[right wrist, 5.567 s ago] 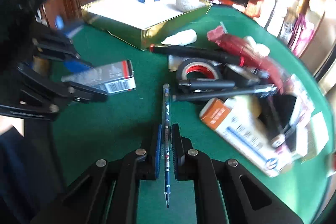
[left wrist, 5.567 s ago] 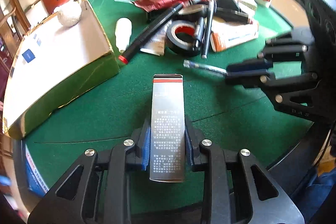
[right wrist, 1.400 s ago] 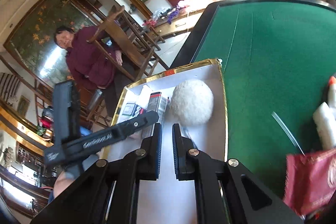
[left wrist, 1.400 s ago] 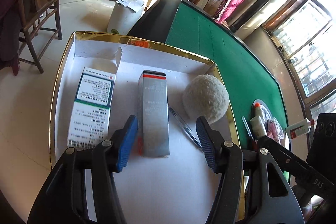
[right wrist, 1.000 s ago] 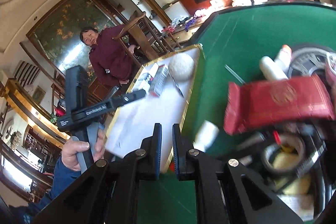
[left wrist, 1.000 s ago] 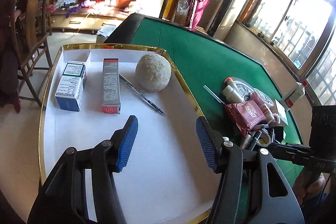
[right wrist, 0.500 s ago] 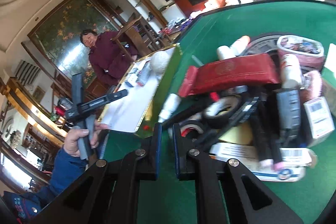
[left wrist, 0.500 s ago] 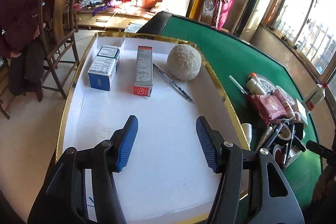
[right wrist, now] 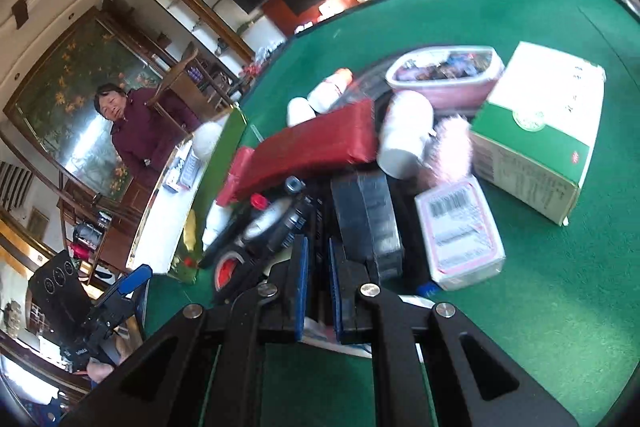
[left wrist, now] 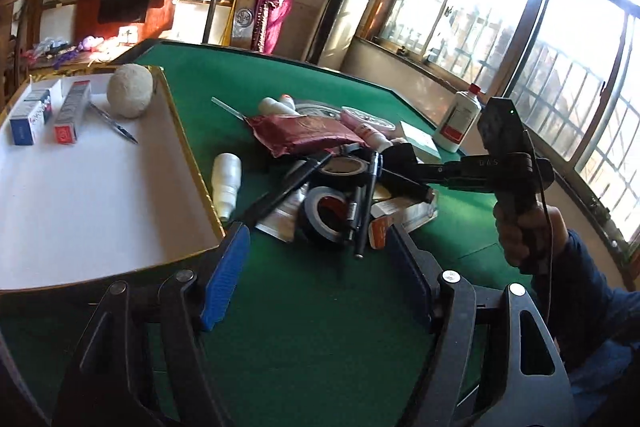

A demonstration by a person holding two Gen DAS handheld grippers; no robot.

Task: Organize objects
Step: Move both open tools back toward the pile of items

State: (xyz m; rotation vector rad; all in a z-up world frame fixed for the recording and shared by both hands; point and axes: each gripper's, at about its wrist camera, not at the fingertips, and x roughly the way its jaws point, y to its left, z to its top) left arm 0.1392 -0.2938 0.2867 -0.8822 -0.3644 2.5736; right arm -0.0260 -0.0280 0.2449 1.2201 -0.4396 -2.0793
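The table (left wrist: 328,331) is covered with green felt. On its left lies a shallow tray (left wrist: 192,163) with a gold rim and a white floor. It holds a rough pale ball (left wrist: 130,95), a thin pen (left wrist: 114,123), a grey carton (left wrist: 72,113) and a blue-white carton (left wrist: 30,117). To the right is a heap: a black roll of tape (left wrist: 322,219), a shiny red pouch (left wrist: 304,135), black markers (left wrist: 364,203). The left gripper (left wrist: 316,283) has just been opening and is empty; the right gripper (right wrist: 318,289) is clenched on nothing, over the heap.

"DAS", seemingly, on right claw (left wrist: 404,163), other labels unreadable
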